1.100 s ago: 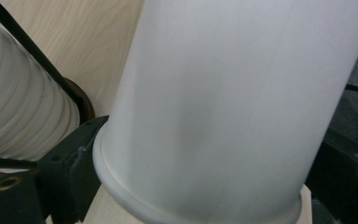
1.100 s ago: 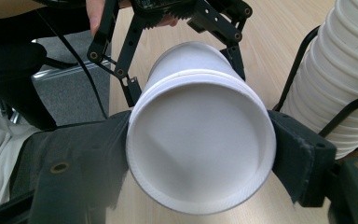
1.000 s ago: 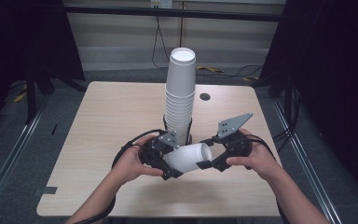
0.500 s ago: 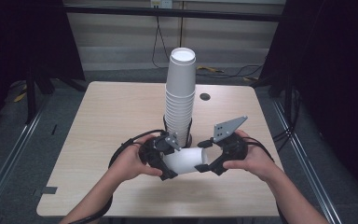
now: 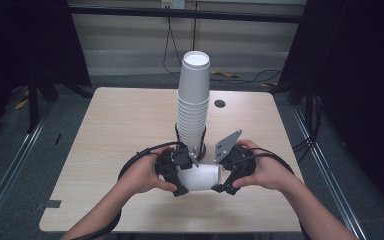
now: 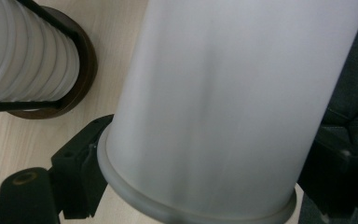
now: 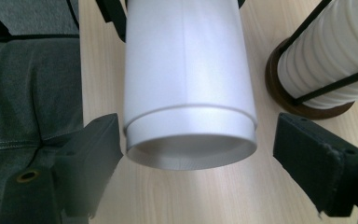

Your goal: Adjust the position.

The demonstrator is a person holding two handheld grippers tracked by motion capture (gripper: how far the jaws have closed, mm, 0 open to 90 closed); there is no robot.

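While the left gripper [image 5: 180, 172] is clamped on the rim end of a white cup [image 5: 198, 177] lying sideways above the table [image 5: 110, 130] before the cup stack [image 5: 194, 107], the right gripper [image 5: 225, 175] stands released around its base, so seemingly only one cup is off, its placing left.

Cup [image 5: 199, 177] lies on its side at the desk's [image 5: 110, 125] six o'clock edge, between both tools; the cup stack [image 5: 194, 100] stands just behind, toward twelve.
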